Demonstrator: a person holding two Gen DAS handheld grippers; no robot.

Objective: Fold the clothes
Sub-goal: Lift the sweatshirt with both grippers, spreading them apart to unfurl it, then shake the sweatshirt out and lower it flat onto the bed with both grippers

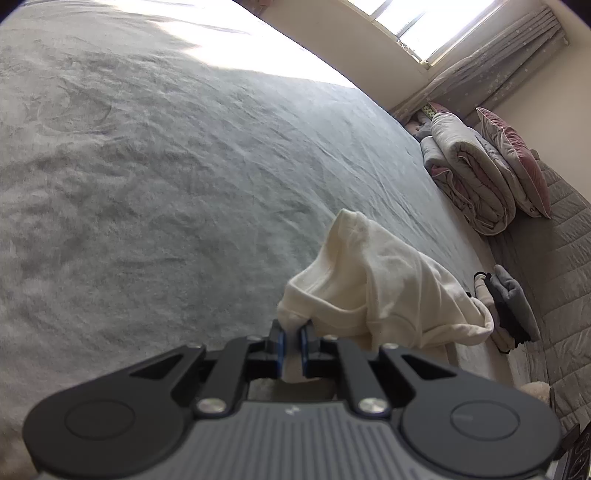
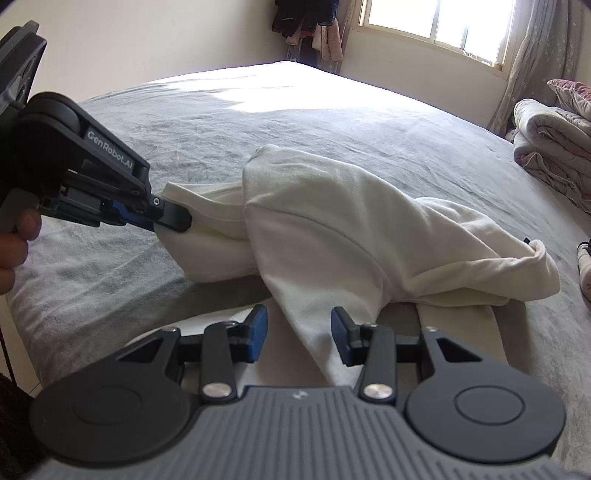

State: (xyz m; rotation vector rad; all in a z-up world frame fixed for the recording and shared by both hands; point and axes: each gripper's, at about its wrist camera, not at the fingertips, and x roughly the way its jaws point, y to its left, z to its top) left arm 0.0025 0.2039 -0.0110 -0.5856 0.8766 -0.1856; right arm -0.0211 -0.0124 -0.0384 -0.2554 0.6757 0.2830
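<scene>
A cream-white garment [image 2: 332,218] lies bunched on the grey bed [image 2: 332,118]; it also shows in the left wrist view [image 1: 384,291]. My left gripper [image 1: 293,330] is shut on an edge of the garment and holds it lifted; in the right wrist view the left gripper [image 2: 177,219] grips the garment's left end. My right gripper [image 2: 298,319] is open, and a hanging fold of the garment lies between its blue pads [image 2: 258,328] without being pinched.
A rolled quilt [image 1: 469,173] and a pink pillow [image 1: 517,162] sit at the bed's head. A small stack of folded clothes [image 1: 506,310] lies near the garment. A window [image 2: 436,26], curtains [image 2: 532,55] and hanging clothes [image 2: 314,29] are at the far wall.
</scene>
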